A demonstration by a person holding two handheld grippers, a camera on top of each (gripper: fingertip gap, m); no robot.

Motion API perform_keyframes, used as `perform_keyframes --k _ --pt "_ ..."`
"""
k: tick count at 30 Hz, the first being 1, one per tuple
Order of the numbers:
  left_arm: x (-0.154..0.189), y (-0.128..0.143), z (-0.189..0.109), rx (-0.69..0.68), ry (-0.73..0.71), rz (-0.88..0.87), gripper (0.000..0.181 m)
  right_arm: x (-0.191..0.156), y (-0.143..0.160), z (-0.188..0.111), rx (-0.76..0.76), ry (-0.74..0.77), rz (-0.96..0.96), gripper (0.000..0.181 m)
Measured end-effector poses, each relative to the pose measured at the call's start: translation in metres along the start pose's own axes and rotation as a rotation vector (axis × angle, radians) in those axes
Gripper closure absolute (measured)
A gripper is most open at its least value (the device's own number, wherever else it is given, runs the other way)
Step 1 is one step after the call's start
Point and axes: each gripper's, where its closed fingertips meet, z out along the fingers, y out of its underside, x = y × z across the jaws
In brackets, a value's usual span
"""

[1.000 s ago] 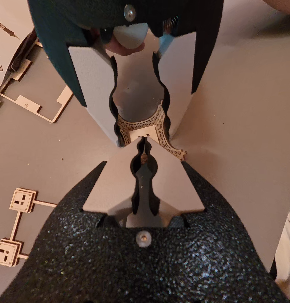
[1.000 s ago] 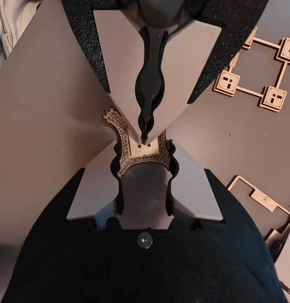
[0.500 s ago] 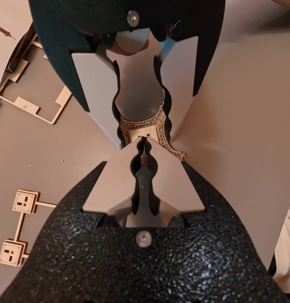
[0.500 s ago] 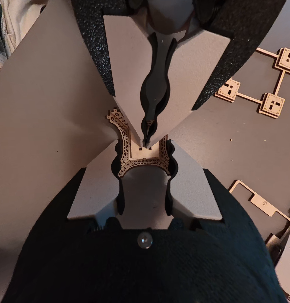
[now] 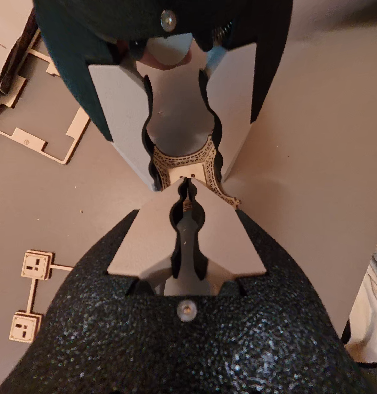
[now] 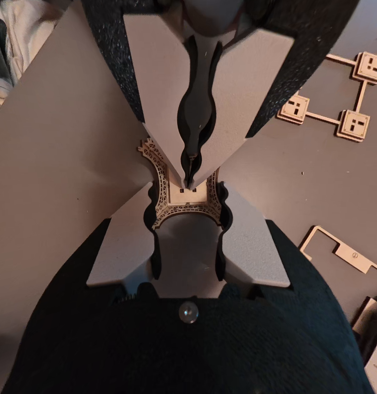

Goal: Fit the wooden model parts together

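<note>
A wooden lattice tower base (image 6: 187, 197) with four arched legs and a slotted top platform sits between the fingers of my right gripper (image 6: 187, 191), which is shut on its sides. It also shows in the left wrist view (image 5: 183, 169). My left gripper (image 5: 186, 181) faces the right one and is shut on a small thin wooden part (image 5: 188, 205), also seen in the right wrist view (image 6: 191, 158). Its tips rest at the two slots in the platform. Most of the small part is hidden between the pads.
A wooden piece of linked squares (image 5: 35, 264) and an empty cut-out frame (image 5: 34, 142) lie on the grey table (image 5: 55, 213). Both show in the right wrist view, the squares (image 6: 353, 125) and the frame (image 6: 349, 258). The table edge (image 5: 362, 277) runs along the right, with cloth beyond. My two grippers' fingertips are within a few centimetres of each other.
Both grippers have drifted slightly over the table while keeping their grips. The left gripper's tips have come a little closer to the platform's slots.
</note>
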Motion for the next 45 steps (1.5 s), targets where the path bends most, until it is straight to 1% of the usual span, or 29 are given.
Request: perform_keyframes --k 3,5,10,16,26,35,38,42,43,45 --pt "0.0001 0.0000 0.0000 -0.007 0.001 0.002 0.181 0.0021 0.0011 -0.0008 -0.006 0.019 0.000 0.119" --pt "0.0000 0.0000 0.0000 -0.011 0.002 0.002 0.181 0.0000 0.0010 -0.0004 0.000 -0.001 0.009 0.125" --pt "0.0000 -0.0001 0.0000 -0.008 0.000 0.001 0.181 -0.0001 -0.0010 -0.0014 0.011 -0.001 -0.035 0.126" --pt "-0.0001 -0.0002 0.0003 0.005 0.004 -0.009 0.181 -0.0002 -0.0019 -0.0023 0.031 -0.010 -0.016 0.127" --pt "-0.0001 -0.0002 0.0005 -0.035 -0.007 0.020 0.181 0.0001 -0.0043 -0.0050 0.049 -0.003 -0.028 0.128" --pt "-0.0003 -0.0004 0.0008 -0.032 -0.002 0.015 0.181 -0.0002 -0.0048 -0.0069 0.035 0.010 -0.047 0.129" --pt "-0.0003 -0.0005 0.0007 -0.033 -0.006 0.021 0.181 -0.0001 -0.0048 -0.0066 0.057 0.001 -0.032 0.129" --pt "-0.0004 -0.0005 0.0007 -0.030 -0.005 0.018 0.181 0.0002 -0.0021 -0.0062 0.082 -0.002 -0.003 0.127" --pt "-0.0004 -0.0005 0.0007 -0.028 -0.003 0.016 0.181 0.0006 -0.0002 -0.0059 0.070 0.002 0.001 0.125" --pt "-0.0004 -0.0005 0.0007 -0.028 -0.001 0.017 0.181 0.0002 0.0007 -0.0039 0.058 0.006 0.009 0.114"
